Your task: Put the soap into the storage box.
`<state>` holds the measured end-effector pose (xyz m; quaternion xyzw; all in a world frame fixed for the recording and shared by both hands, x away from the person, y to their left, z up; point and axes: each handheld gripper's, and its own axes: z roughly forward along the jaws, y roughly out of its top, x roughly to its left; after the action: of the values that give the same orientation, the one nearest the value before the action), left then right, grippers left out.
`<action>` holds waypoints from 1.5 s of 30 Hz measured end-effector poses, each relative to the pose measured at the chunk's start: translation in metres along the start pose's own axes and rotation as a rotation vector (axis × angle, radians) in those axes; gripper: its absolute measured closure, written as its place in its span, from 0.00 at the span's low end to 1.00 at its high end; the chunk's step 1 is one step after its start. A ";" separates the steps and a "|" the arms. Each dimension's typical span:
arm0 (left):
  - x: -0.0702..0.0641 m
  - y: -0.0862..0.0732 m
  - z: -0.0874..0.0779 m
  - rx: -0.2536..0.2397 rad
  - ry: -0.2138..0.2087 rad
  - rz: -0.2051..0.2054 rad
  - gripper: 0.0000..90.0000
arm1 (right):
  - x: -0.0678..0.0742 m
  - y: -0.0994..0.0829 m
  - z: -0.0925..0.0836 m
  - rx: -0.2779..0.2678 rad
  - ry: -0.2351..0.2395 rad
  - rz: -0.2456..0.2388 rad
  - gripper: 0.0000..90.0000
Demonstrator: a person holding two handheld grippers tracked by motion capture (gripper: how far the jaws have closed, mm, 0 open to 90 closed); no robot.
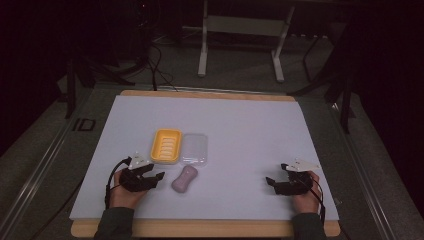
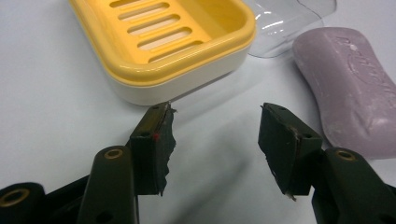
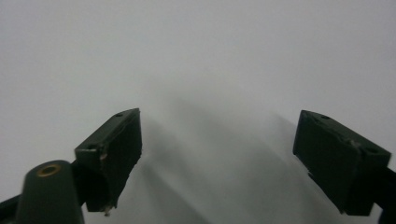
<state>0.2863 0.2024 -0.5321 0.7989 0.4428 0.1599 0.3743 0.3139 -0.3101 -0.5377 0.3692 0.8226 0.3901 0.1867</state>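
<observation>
A lab or recording studio, by the look of it — dark all round, with one lit worktop [image 1: 250, 125] covered by a plain white sheet on a wooden board. Loose cables [image 1: 155, 60] trail over the grey floor [image 1: 240, 82] behind — beside the white metal legs of a stand [image 1: 202, 55].

My high view looks forward and down across the whole worktop [image 1: 240, 120]. My left gripper view sits close behind its jaws, sharing the yellow soap dish [image 2: 187, 51] [image 1: 166, 145]; my right gripper view faces bare surface.
</observation>
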 end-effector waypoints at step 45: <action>-0.014 0.033 -0.015 0.079 -0.035 0.076 0.44 | 0.003 -0.002 -0.004 -0.046 -0.008 -0.026 0.20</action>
<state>0.2889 0.1866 -0.4968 0.8321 0.4114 0.1425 0.3437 0.3084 -0.3109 -0.5368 0.3558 0.8174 0.4049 0.2034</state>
